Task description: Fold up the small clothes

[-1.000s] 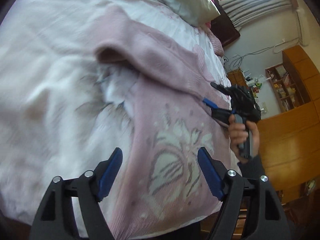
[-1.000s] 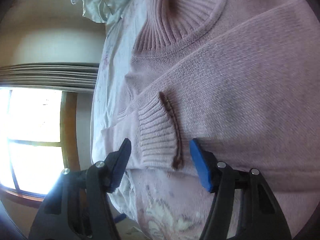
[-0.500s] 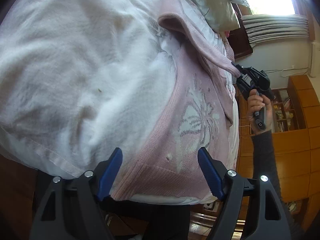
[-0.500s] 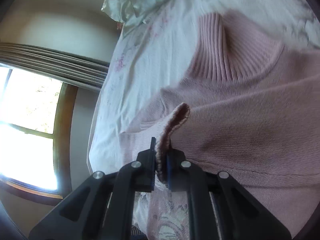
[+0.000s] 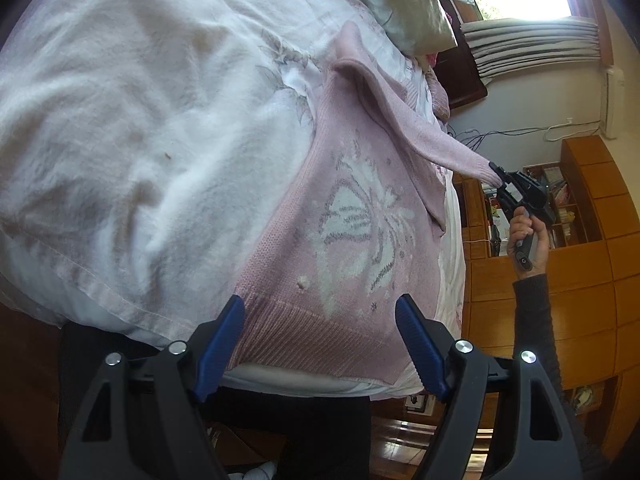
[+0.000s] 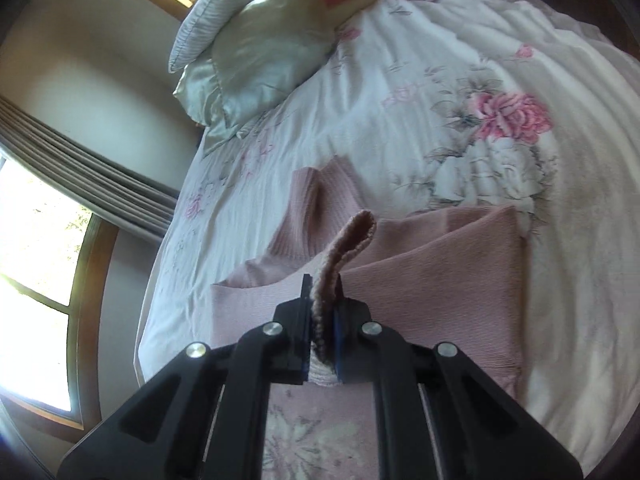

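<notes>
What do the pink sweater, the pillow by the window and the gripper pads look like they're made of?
Pink sweater: soft matte knit, likely wool or acrylic; visible stitch rows, ribbed hem and cuff.
Pillow: satin-like fabric, silk or polyester; pale green sheen with bright highlights.
Pads on the left gripper: blue ridged rubber or plastic, on matte black plastic arms.

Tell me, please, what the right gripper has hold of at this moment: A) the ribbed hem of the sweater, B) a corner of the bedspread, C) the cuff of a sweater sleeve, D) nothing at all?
C: the right gripper is shut on the sleeve cuff, and the left wrist view shows the sleeve pulled out from the pink sweater.
</notes>
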